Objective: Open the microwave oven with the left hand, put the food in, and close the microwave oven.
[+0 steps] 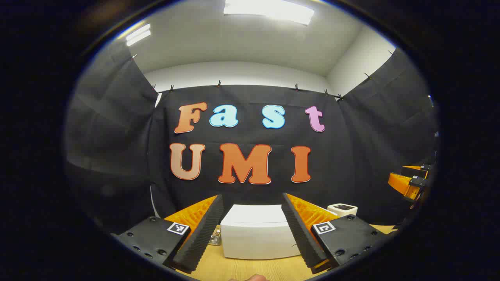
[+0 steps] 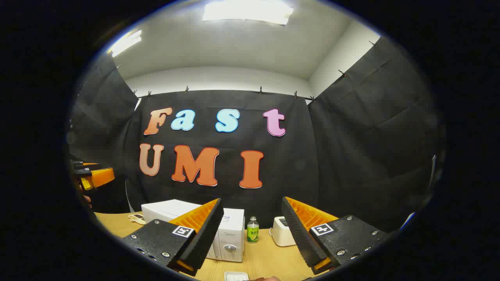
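Left gripper (image 1: 252, 230): fingers spread wide, nothing between them, held above the wooden bench (image 1: 250, 269).

Microwave oven (image 1: 258, 232): white, door shut, at 6 o'clock in the left gripper view, framed between the open fingers; its lower corners hidden behind them. In the right gripper view it stands at 7 o'clock (image 2: 230, 234), its left part covered by the near finger; a round dial shows on the front, with small grey lettering above, too small to read.

Right gripper (image 2: 252, 234): fingers spread wide, holding nothing. It also appears at 3 o'clock in the left gripper view (image 1: 410, 181), cut by the edge.

White dish (image 2: 236, 276): at 6 o'clock, cut off at the bottom edge; contents cannot be made out.

Green bottle (image 2: 252, 230): upright, just beside the microwave oven; its label not legible.

Small white appliance (image 2: 282, 231): right of the bottle, partly hidden by a finger.

Bare bench lies before the microwave oven.
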`<state>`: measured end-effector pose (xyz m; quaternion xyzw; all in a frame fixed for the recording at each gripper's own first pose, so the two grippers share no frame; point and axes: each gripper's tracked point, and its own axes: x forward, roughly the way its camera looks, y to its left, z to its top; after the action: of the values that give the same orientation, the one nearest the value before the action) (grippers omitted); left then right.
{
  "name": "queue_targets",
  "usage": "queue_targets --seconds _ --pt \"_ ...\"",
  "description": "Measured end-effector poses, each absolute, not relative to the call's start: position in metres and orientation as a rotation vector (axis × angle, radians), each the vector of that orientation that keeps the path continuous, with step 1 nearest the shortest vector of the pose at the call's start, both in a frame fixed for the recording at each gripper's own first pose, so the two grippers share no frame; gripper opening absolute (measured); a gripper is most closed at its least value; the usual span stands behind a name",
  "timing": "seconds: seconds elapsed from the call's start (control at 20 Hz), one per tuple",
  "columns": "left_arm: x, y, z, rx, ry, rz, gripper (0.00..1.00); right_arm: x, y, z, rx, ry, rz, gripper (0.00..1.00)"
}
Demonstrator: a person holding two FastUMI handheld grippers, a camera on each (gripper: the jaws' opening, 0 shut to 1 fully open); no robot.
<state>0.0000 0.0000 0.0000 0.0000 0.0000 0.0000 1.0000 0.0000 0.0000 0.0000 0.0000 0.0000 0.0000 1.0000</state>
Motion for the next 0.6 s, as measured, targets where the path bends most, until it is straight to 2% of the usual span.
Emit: queue_targets --seconds 0.6 --pt "0.0101 0.0009 0.0002 0.019 0.033 -0.031 0.97 0.0041 -0.0036 0.0089 0.017 -0.022 -0.004 0.93"
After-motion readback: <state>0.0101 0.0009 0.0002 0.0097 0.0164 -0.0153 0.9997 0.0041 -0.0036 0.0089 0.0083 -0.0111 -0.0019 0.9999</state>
